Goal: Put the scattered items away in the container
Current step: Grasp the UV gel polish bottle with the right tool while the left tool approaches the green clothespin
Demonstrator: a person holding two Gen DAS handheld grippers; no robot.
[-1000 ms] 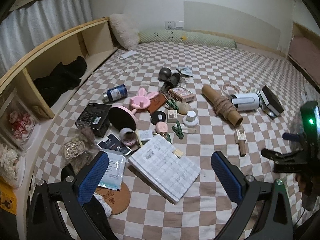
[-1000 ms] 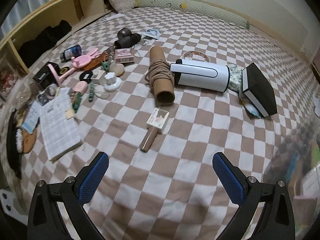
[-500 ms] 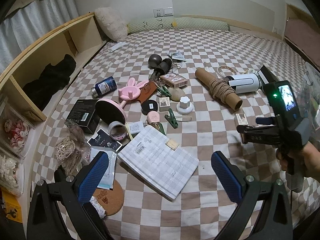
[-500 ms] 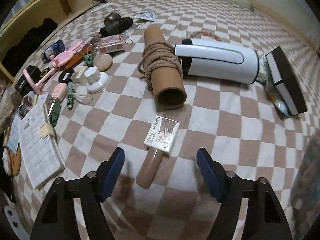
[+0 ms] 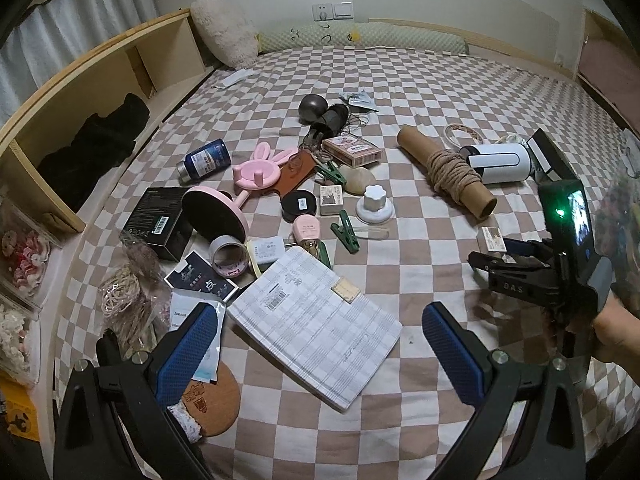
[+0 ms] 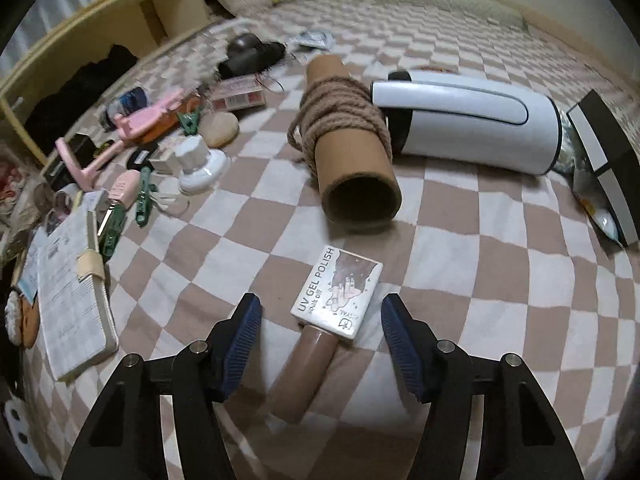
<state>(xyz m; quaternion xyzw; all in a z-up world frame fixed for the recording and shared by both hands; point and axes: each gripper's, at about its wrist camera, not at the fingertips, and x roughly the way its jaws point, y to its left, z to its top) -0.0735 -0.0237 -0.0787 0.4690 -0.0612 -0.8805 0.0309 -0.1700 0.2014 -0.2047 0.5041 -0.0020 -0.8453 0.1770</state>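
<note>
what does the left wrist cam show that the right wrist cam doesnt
Only the left wrist view: the right gripper itself, the hand holding it, and a cork coaster near the left gripper. Only the right wrist view: the printed "UV GEL POLISH" label on the gel polish bottle between the open fingers. Both: the rope-wrapped cardboard tube, white cylinder and notebook.

Home bedroom: checkered bedsheet (image 5: 400,92), pillow (image 5: 224,36), wooden bedside shelf (image 5: 100,92).

Checkered bed cover (image 5: 420,92) underneath — fluffy pillow (image 5: 224,32) at the far corner, wooden shelf (image 5: 92,92) alongside, holding dark cloth (image 5: 96,140).
</note>
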